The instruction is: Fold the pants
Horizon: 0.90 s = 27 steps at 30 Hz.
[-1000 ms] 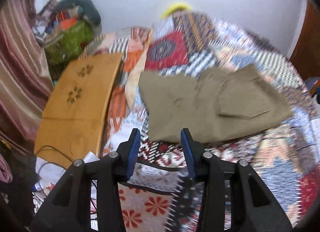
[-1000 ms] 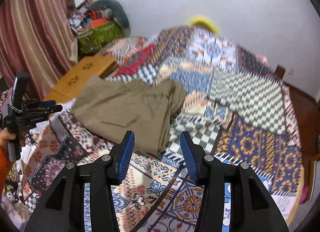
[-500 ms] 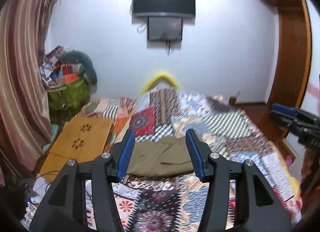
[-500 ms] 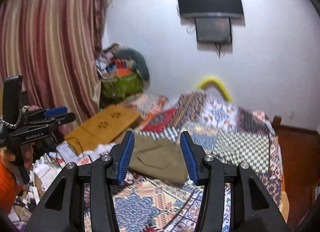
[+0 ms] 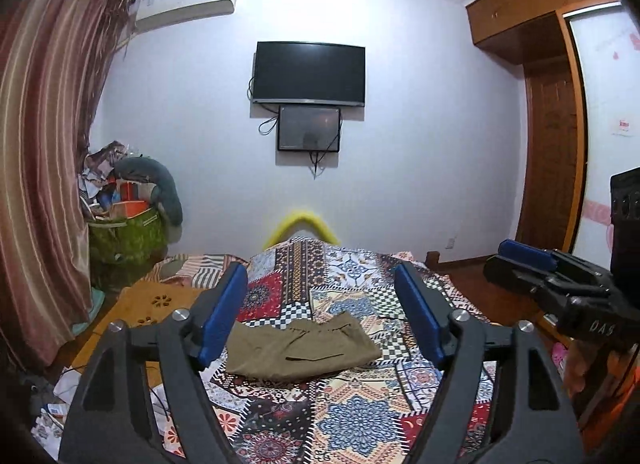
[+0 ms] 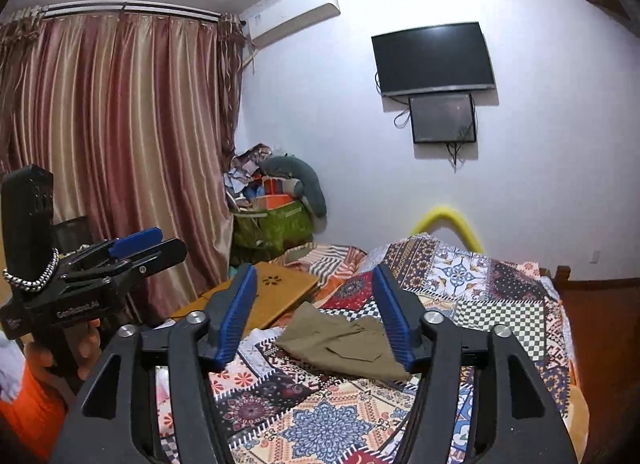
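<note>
Olive-khaki pants (image 5: 300, 348) lie folded into a flat rectangle on the patchwork bedspread (image 5: 360, 424), toward its left side. My left gripper (image 5: 320, 270) hangs high and well back from them, pointing almost level. Its jaws are opening and nothing is between the blue pads (image 5: 224, 312). My right gripper (image 6: 315, 270) is also raised and away from the pants (image 6: 340, 344), its jaws opening around empty air. Each gripper shows in the other's view: the right gripper (image 5: 532, 260) at the right edge, the left gripper (image 6: 136, 242) at the left.
A wooden lap table (image 5: 160, 304) leans beside the bed's left edge. Behind it a green bag (image 5: 128, 232) is piled with clutter next to a striped curtain (image 6: 120, 144). A TV (image 5: 308, 74) hangs on the far wall and a wardrobe (image 5: 552, 124) stands right. A hand (image 6: 60, 352) holds the left gripper.
Both grippers rose and drew back from the pants, tilting up until the wall and TV came into view. Both sets of jaws spread wider. The pants stayed where they lay.
</note>
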Tool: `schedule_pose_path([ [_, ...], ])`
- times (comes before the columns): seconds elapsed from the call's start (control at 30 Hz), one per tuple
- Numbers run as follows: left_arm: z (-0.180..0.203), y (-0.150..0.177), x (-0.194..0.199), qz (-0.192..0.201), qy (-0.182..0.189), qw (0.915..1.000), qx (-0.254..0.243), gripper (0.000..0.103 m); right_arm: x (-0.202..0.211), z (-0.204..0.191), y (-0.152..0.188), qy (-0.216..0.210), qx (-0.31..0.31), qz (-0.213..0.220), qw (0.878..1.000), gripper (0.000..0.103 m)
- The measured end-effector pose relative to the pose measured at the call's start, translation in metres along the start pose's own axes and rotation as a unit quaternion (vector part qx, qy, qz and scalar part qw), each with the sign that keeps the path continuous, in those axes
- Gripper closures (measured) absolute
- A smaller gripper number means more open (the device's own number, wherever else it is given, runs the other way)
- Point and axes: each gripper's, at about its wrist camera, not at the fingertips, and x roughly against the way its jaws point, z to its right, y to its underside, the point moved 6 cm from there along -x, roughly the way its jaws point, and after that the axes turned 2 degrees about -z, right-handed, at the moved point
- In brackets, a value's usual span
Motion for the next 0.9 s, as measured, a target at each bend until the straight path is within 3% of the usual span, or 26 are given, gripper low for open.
schedule_pose_path([
  [0.17,0.006,0.001,0.011,0.015,-0.011,0.9998,-0.003,0.011,0.009,-0.004,0.000,0.024,0.002,0.011,1.000,0.024],
  [0.4,0.013,0.005,0.018,0.027,-0.016,0.9994,-0.011,0.002,0.016,-0.004,-0.002,0.047,0.004,0.019,0.999,0.016],
  [0.53,0.012,0.007,0.017,0.024,-0.016,0.9995,-0.012,0.002,0.020,-0.005,-0.001,0.061,0.009,0.025,0.998,0.000],
  [0.9,0.013,0.012,0.017,0.018,-0.010,0.9998,0.002,0.002,0.028,-0.006,0.000,0.071,0.006,0.031,0.997,0.000],
])
